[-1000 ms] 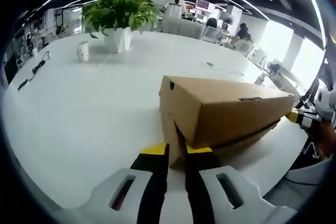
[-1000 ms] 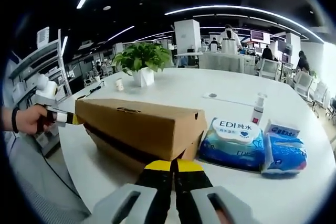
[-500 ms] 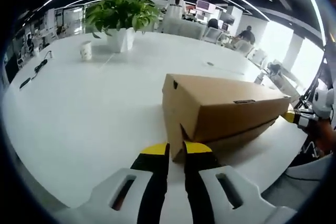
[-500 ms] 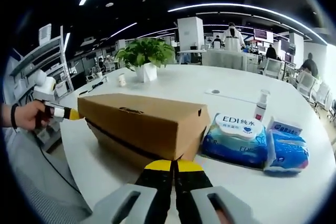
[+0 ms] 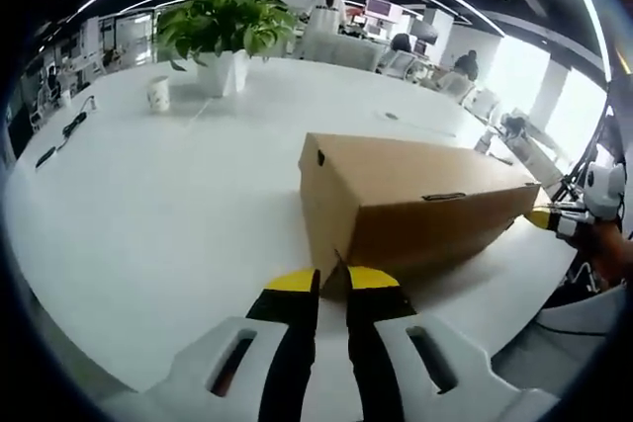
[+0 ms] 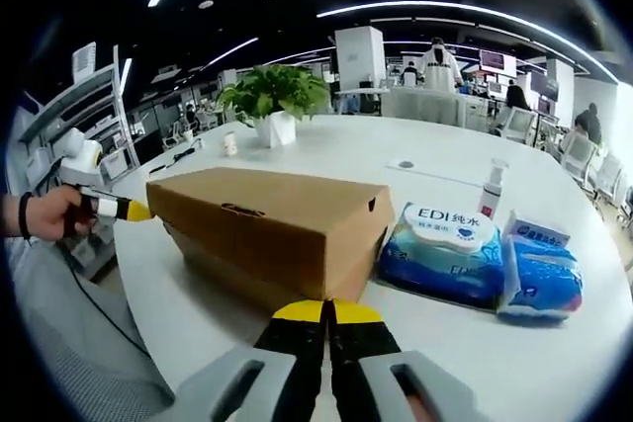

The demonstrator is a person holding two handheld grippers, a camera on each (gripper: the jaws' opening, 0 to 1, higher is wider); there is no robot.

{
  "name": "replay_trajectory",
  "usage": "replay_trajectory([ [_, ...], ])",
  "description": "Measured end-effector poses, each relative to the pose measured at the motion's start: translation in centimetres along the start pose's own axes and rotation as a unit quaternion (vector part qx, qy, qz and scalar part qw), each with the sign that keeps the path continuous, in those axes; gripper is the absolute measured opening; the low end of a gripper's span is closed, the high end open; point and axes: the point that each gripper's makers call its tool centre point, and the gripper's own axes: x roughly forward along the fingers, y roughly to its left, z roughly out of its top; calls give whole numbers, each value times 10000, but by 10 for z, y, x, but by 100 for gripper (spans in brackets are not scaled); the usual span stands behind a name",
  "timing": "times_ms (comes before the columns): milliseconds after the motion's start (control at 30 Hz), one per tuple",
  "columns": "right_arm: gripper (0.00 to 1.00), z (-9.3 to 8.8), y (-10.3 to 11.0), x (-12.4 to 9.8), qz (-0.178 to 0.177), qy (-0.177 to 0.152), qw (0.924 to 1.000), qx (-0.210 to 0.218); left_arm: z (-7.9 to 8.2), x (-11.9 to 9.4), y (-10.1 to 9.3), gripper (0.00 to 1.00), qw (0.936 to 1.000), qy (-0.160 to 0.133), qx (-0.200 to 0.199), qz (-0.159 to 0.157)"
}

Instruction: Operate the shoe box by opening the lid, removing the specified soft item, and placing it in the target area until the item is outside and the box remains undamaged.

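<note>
Looking along the left gripper (image 5: 331,284), its yellow-tipped jaws stand nearly together with a thin gap, gripping nothing, just at the near corner of the box (image 5: 415,205). The box lies on the white table (image 5: 148,224) with its lid down. Beyond it stand a plant (image 5: 223,22) and a cup (image 5: 156,94); the right gripper's (image 5: 554,221) yellow tip shows at the box's far end.

From the right gripper (image 6: 326,311), the jaws are pressed together on nothing, just short of the box's (image 6: 277,224) near end. Wipes packs (image 6: 445,254) lie just beside the box, a small bottle (image 6: 492,200) behind them. The left gripper's (image 6: 124,209) tip sits at the opposite end, held by a hand (image 6: 45,216).

The lid looks shut, so opening seems the step in hand; the soft item is presumably inside, unseen. Next, both tips need to catch the lid's edge at each end and lift evenly, without creasing the cardboard.
</note>
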Motion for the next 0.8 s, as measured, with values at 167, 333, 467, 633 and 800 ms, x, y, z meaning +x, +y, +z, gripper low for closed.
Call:
replay_trajectory([
  [167,0,-5,0,1,15,61,10000,3,-4,1,0,9,10000,40,17,-19],
  [333,0,-13,1,2,46,180,9998,1,-6,0,-3,9,10000,56,55,-38],
  [467,0,-20,1,1,75,294,9995,-76,-4,0,-4,10,9999,52,105,-46],
  [633,0,-18,-6,-5,53,296,9995,-109,0,-6,-4,11,9999,20,114,-79],
  [800,5,-5,-17,-14,20,129,9998,145,6,-15,3,15,10000,-43,46,-46],
])
